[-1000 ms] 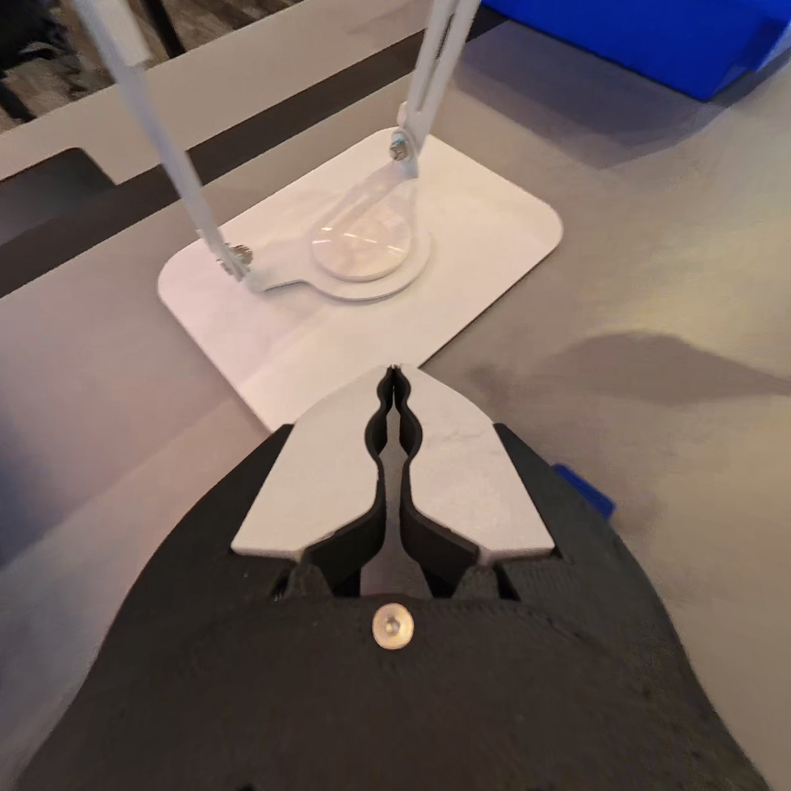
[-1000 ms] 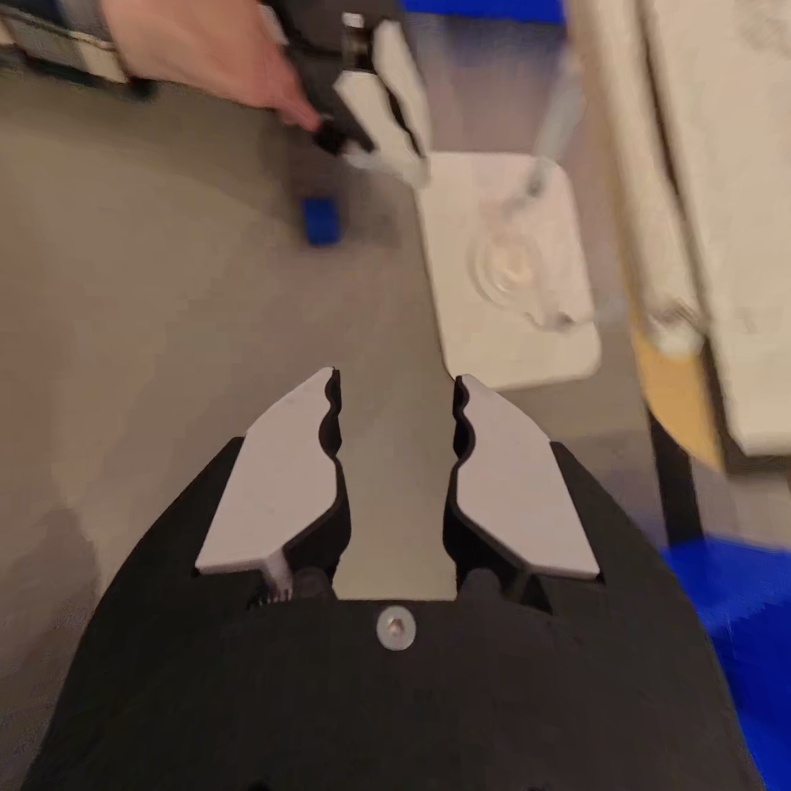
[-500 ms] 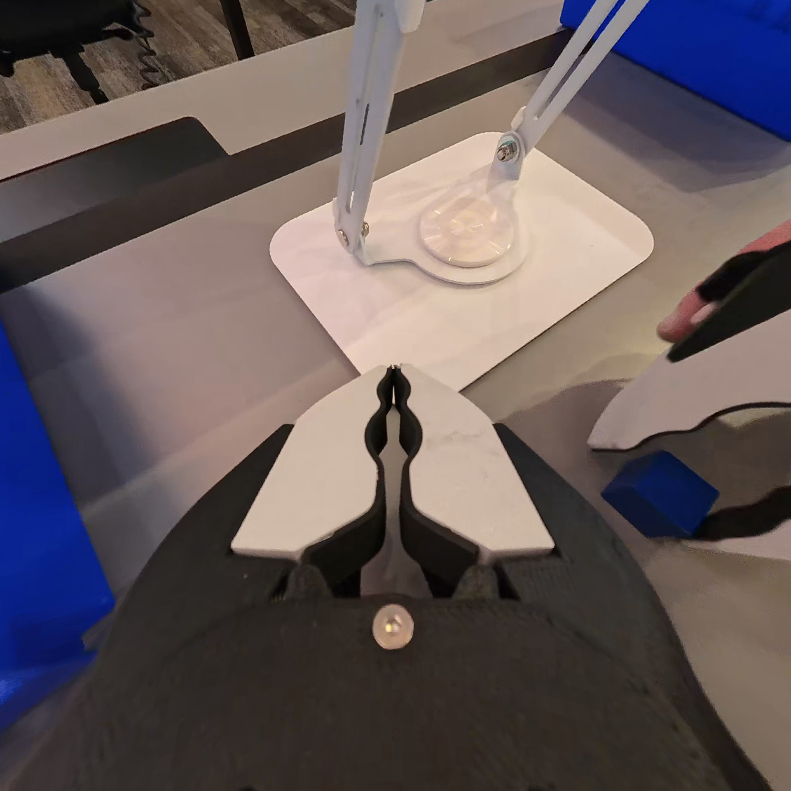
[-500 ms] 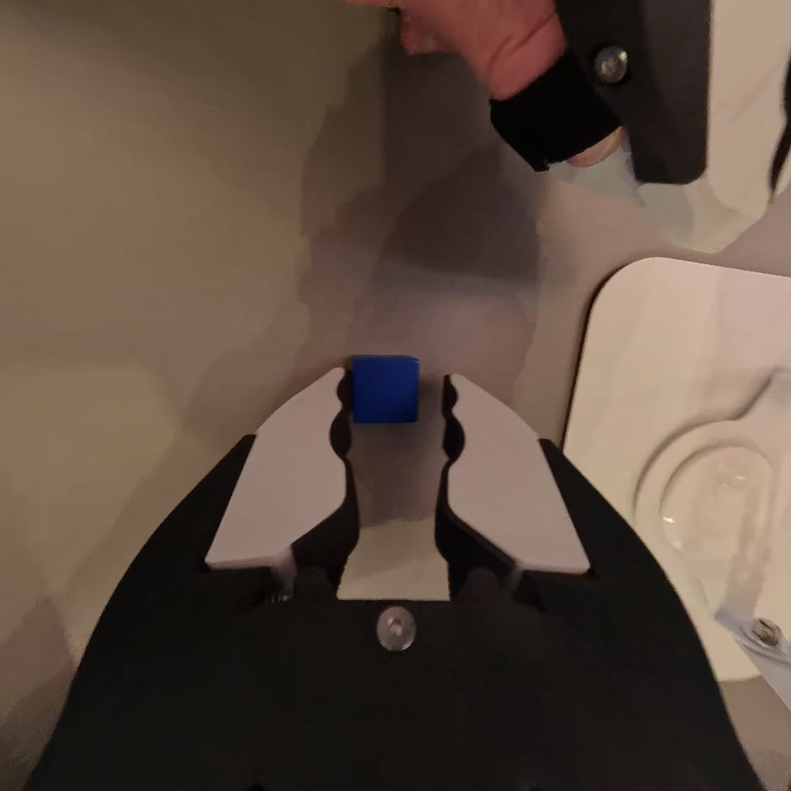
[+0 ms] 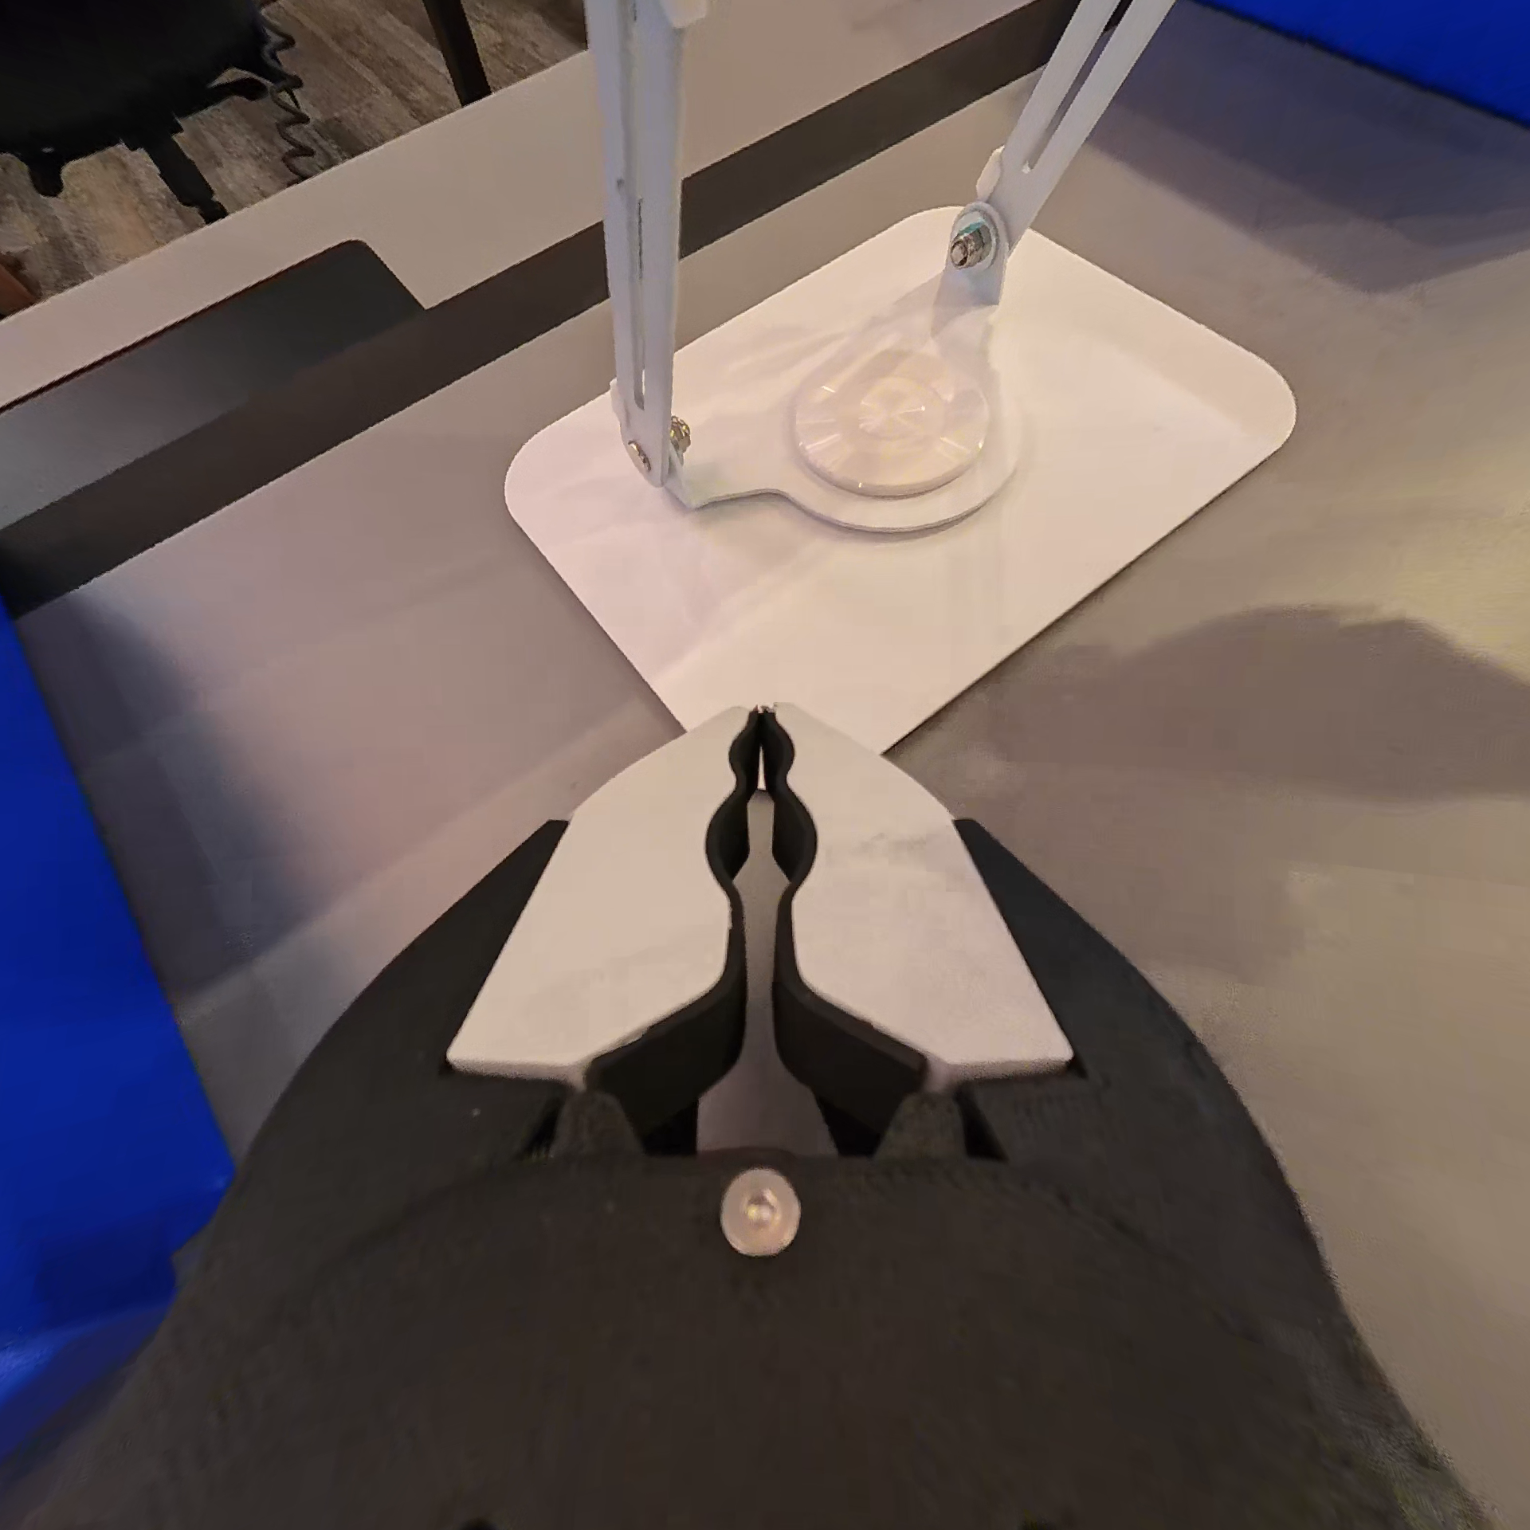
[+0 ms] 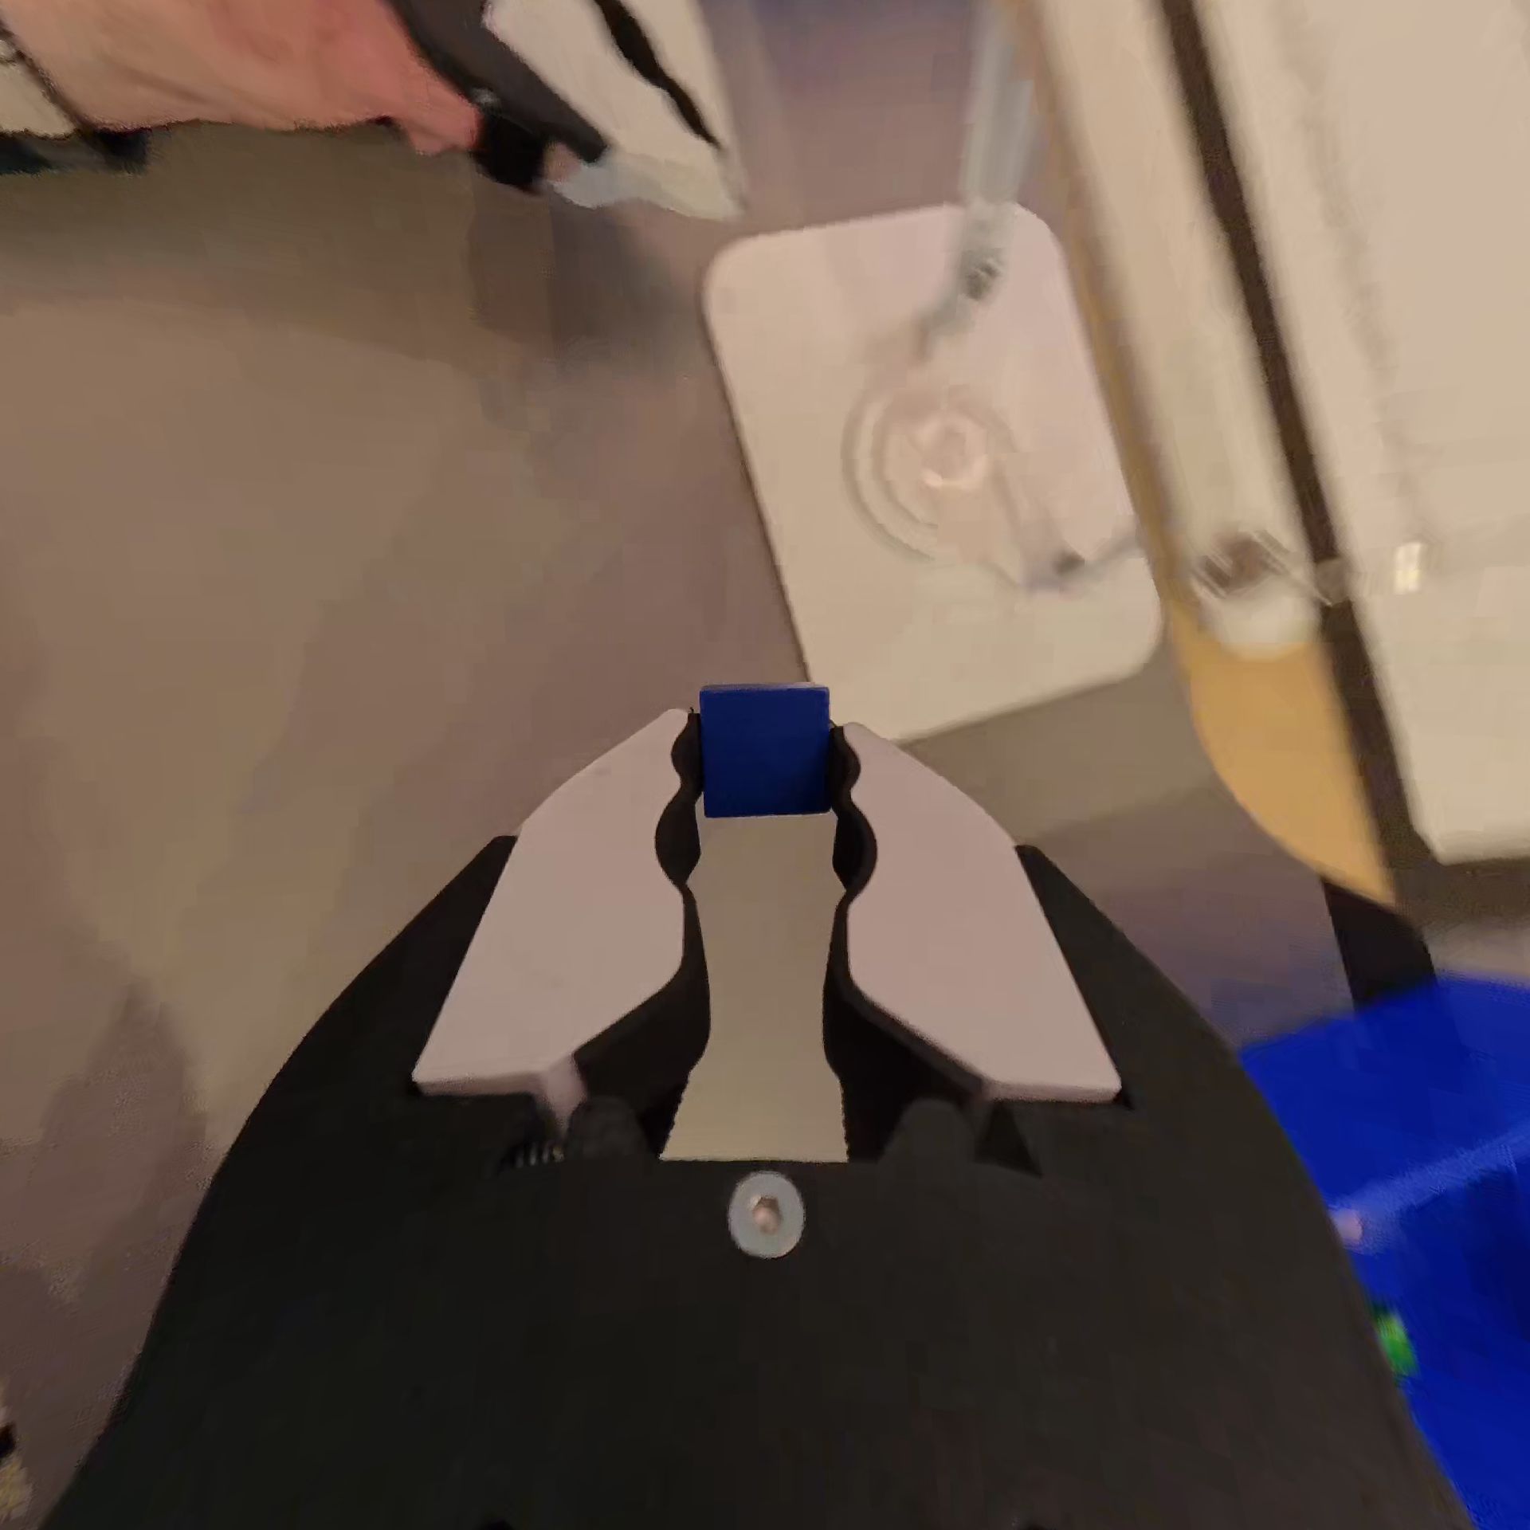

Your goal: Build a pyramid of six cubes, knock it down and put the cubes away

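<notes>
No text, label, brand, number or sign can be read in either view.

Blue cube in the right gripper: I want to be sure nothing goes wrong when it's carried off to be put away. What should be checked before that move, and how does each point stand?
1. Right gripper has both pads on the blue cube: ok.
2. Cube sits deep enough; only the fingertips hold it: not ok.
3. Left gripper shut and empty: ok.
4. Left gripper away from the cube, at the view's top: ok.
5. White lamp base close ahead of the cube, keep off it: cannot tell.
6. Blue bin in view, lower right: ok.
</notes>
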Tool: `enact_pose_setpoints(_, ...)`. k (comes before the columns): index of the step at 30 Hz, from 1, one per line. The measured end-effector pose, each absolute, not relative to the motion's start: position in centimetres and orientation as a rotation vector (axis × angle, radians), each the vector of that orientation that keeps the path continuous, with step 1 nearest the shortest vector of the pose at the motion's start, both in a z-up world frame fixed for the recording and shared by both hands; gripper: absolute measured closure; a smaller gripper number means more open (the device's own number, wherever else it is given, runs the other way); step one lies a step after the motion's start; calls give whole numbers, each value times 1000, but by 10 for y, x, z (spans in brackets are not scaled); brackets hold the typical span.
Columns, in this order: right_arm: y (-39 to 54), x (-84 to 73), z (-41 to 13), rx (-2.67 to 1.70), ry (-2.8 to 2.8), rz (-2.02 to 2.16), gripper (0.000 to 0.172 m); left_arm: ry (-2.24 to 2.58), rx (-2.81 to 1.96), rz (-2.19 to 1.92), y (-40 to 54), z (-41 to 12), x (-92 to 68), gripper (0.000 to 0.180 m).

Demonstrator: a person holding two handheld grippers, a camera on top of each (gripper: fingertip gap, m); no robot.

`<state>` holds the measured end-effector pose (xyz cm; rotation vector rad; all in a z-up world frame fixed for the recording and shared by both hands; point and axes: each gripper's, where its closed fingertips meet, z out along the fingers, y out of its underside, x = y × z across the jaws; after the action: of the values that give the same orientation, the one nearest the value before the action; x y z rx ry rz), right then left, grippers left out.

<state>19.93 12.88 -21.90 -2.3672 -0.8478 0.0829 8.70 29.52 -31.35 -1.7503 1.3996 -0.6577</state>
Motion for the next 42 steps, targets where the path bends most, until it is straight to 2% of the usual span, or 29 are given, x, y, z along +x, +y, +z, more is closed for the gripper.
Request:
enact_pose_setpoints(6, 94, 313, -186, -2410, -472, -73, 143, 1409, -1741, -627, 294, -314, 88, 180)
enact_pose_setpoints(12, 64, 395, -188, -2471, -147, -179, 143, 1388, -1751, -640, 296, -313, 87, 180)
enact_pose_setpoints(36, 24, 525, -319, -2823, 495, -237, 141, 1409, -1746, -650, 294, -314, 88, 180)
enact_pose_setpoints(38, 23, 528, -315, -2812, 491, -283, 131, 1409, -1747, -651, 294, -314, 88, 180)
enact_pose_setpoints(42, 21, 518, -275, -2683, 430, -321, 131, 1417, -1748, -648, 293, -315, 88, 180)
